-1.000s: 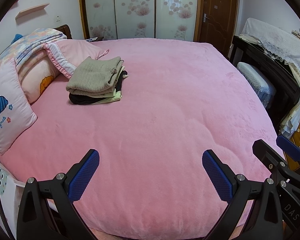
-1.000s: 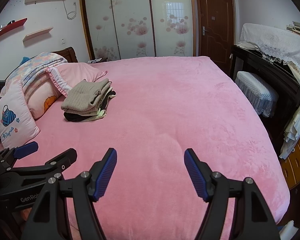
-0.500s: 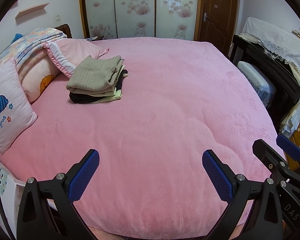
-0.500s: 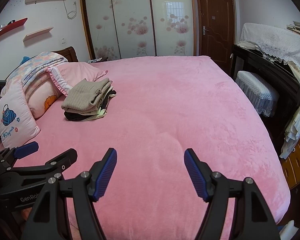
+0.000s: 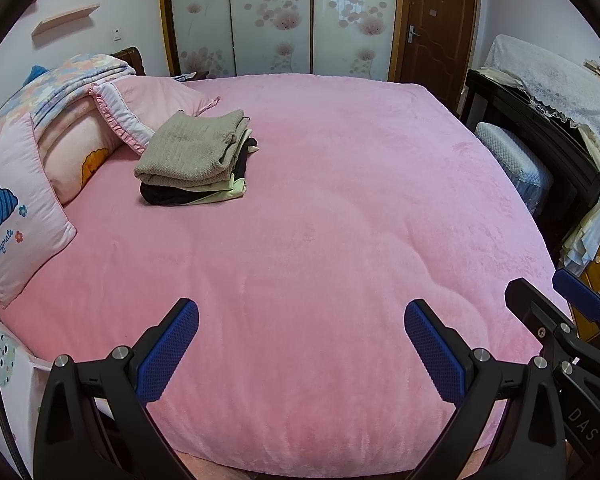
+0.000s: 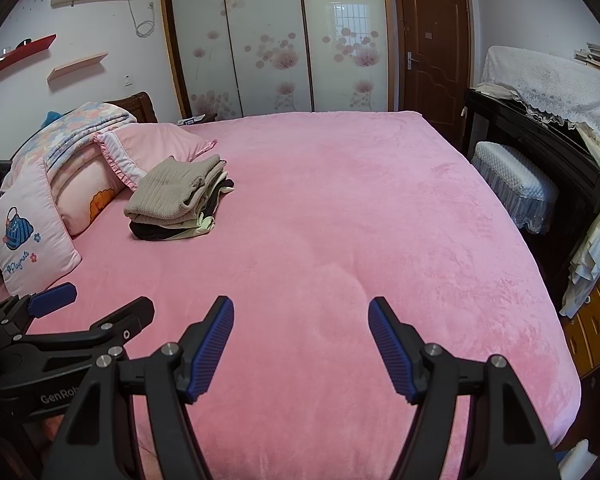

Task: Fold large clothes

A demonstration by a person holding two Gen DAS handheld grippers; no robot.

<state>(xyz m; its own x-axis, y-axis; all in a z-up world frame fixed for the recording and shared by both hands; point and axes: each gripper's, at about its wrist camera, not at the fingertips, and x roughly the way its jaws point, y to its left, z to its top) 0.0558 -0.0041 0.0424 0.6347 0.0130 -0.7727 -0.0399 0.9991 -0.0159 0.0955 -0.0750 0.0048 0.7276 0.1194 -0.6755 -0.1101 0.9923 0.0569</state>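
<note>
At the far left of the bed, a white cushion [image 5: 14,216] printed with a blue bag leans against a stack of pillows [image 5: 80,148], with a floral quilt [image 5: 66,84] folded on top. Just beside the pillows, on the pink blanket [image 5: 340,208], lies the pile of folded clothes [image 5: 194,156] — a beige knitted garment on top, pale green and black layers beneath. The pile sits well apart from both grippers.

The left gripper [image 5: 300,340] hangs over the near edge of the bed, angled downward. Its blue pads [image 5: 168,350] stand wide apart; nothing is between them and nothing is held. The right gripper [image 6: 300,340] is positioned just beside it, likewise above the near edge — its jaws are spread wide and empty, with only bare blanket visible in the gap.

Beyond the bed stand sliding wardrobe doors [image 6: 268,36] with a flower print, then a brown door [image 6: 432,44]. At the right side, a padded stool [image 6: 516,184] stands before a dark piano [image 6: 540,136] draped with a lace cover [image 6: 556,84].
</note>
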